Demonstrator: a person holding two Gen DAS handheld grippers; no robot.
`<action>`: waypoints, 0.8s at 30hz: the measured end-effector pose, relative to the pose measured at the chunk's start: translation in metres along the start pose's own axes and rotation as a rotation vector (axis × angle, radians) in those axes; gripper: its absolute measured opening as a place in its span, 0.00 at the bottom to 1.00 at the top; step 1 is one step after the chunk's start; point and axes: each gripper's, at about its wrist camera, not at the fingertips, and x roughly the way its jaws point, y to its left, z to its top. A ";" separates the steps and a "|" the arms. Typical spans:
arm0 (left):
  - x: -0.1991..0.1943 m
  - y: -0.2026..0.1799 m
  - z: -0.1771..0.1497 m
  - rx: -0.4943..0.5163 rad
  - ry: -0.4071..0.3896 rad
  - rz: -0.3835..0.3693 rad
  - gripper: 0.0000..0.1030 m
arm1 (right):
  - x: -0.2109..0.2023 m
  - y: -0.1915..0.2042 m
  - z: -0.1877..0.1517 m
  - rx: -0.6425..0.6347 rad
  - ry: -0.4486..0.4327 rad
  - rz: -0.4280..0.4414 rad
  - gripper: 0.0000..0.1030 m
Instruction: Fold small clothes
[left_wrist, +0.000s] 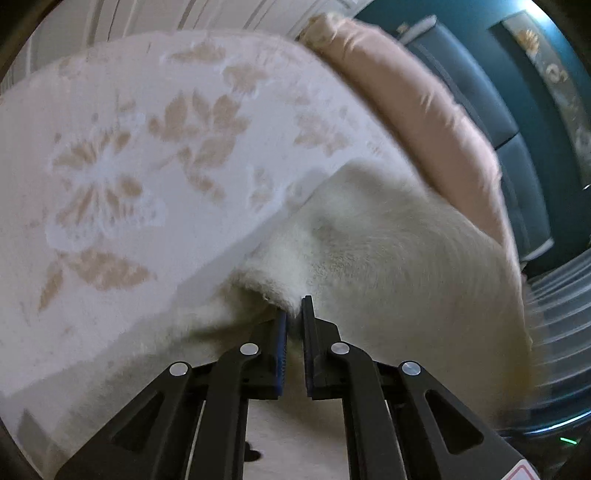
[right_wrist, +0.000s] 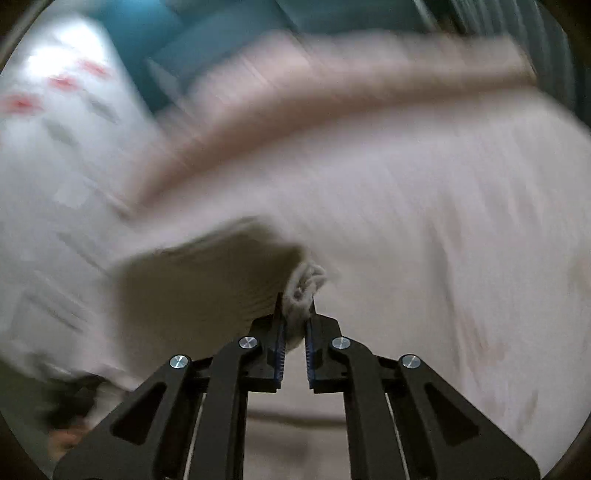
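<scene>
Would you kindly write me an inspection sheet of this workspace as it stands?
Surface: bedspread, pale with beige floral print.
Job's things: fluffy white garment, lifted by two edges.
Clutter: pink pillow past the garment; white sheet with red marks, too blurred to identify.
Grippers: left gripper shut on the garment's edge; right gripper shut on a knitted edge, apparently the same garment.
Cables: nothing seen.
Surroundings: teal padded panels; right view motion-blurred.
</scene>
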 end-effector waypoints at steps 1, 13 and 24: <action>0.008 0.004 -0.003 -0.013 0.031 0.012 0.05 | 0.027 -0.019 -0.009 0.060 0.094 -0.046 0.06; 0.009 0.005 -0.008 0.049 0.020 0.049 0.06 | 0.046 -0.055 -0.023 0.197 0.107 0.086 0.07; 0.012 0.004 -0.012 0.112 0.016 0.071 0.13 | 0.000 0.049 0.000 -0.037 -0.053 0.119 0.29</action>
